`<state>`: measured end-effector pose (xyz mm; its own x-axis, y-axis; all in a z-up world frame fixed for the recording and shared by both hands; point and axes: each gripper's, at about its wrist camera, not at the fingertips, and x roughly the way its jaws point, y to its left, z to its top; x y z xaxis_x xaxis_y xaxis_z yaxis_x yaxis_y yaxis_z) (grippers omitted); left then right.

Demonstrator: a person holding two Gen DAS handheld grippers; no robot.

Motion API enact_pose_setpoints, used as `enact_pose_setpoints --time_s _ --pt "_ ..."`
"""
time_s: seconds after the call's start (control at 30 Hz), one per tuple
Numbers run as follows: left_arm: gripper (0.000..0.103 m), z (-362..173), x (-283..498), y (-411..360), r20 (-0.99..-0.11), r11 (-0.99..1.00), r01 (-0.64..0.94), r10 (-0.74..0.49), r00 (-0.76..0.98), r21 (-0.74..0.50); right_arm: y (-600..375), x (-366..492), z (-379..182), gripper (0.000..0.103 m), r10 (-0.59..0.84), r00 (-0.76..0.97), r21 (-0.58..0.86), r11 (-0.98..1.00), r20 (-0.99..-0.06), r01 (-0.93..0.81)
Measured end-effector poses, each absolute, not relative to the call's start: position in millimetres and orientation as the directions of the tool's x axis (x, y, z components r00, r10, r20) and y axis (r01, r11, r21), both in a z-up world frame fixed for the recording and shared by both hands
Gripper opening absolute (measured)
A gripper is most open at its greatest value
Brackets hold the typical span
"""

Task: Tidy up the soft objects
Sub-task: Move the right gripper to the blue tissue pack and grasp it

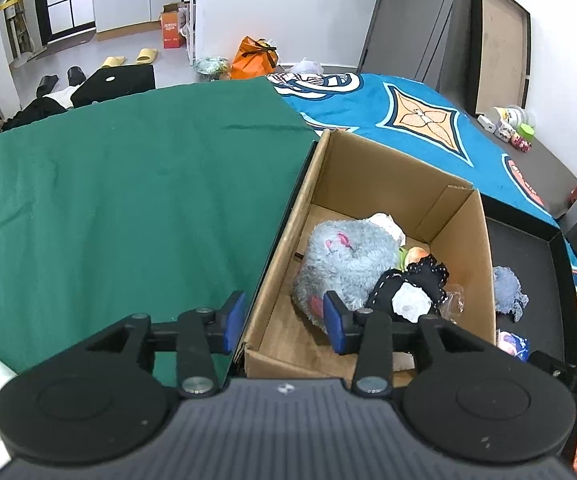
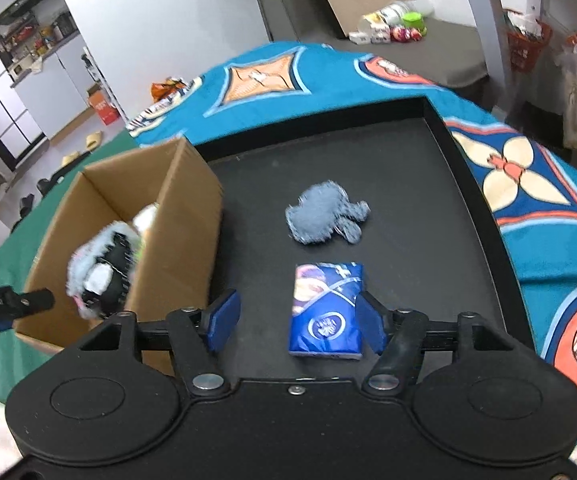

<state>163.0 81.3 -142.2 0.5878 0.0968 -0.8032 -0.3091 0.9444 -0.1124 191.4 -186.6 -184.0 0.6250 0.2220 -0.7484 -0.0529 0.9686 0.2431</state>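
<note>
Blue tissue packet (image 2: 326, 312) lies on the black tray (image 2: 428, 208) between the right gripper's (image 2: 294, 322) spread jaws, unpinched. Left gripper (image 1: 284, 322) hangs spread and empty over the cardboard box (image 1: 464, 240) holding a grey plush (image 1: 348, 256). Beyond, a small grey toy (image 2: 324, 218).

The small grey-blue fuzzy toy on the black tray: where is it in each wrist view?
Left wrist: small grey-blue fuzzy toy at the right edge, just past the cardboard box.
Right wrist: toy at centre, beyond the blue packet.
Shared landmark: the cardboard box, left of the toy in both.
</note>
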Motion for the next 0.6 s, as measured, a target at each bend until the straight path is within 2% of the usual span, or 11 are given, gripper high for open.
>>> enact_pose_setpoints --time_s 0.17,0.6 --pt "0.042 -144.2 166.7 76.6 -0.808 0.946 -0.310 0.112 0.579 -0.091 -184.5 196.8 -203.2 0.075 0.199 0.599 0.220 0.975 -0.776 -0.039" --pt "0.051 -147.1 172.2 61.1 -0.807 0.950 -0.311 0.167 0.567 -0.022 -166.6 211.4 -241.9 0.078 0.121 0.537 0.111 0.992 -0.835 -0.052"
